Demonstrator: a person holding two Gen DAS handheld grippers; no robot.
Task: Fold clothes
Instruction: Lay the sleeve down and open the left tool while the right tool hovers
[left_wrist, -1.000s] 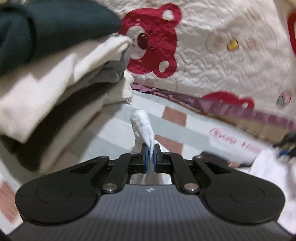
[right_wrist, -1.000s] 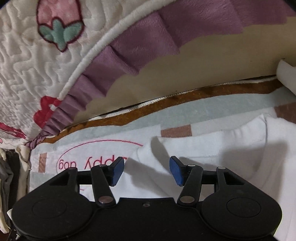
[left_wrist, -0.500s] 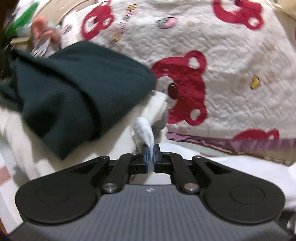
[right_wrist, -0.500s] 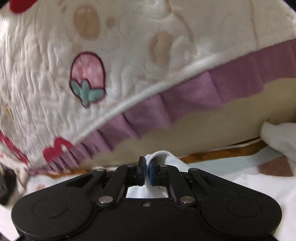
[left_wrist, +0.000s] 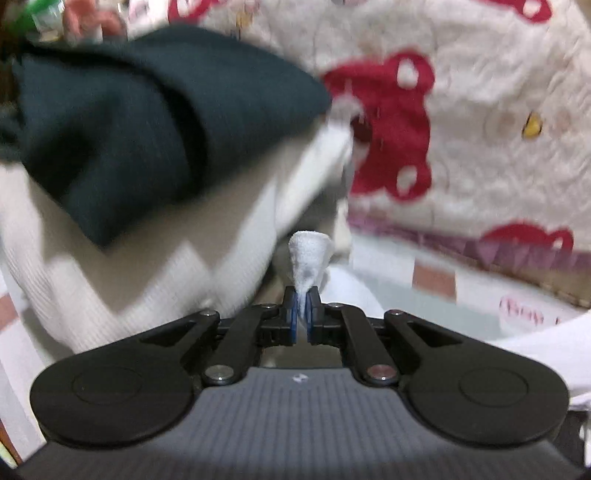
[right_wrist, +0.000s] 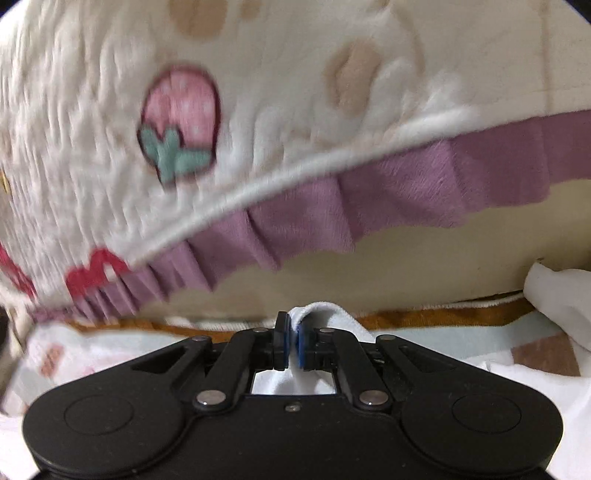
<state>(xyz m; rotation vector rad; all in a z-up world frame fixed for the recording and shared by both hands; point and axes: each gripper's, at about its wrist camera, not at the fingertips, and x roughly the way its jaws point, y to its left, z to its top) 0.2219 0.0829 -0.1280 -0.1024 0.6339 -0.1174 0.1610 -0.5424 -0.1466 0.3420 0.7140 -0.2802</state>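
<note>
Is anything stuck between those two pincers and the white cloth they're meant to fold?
Nothing visible. The left gripper is shut directly on a bunched tip of the white terry cloth, and the right gripper pinches another fold of it.

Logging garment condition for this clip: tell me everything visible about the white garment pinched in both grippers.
The white garment looks like soft, slightly fuzzy fabric, plain with no print showing. A bunched tuft sticks up from the shut left gripper; a rounded fold sits clamped in the shut right gripper. More of it spreads below and to the right of each gripper, over the patterned mat. Its full shape is hidden.
</note>
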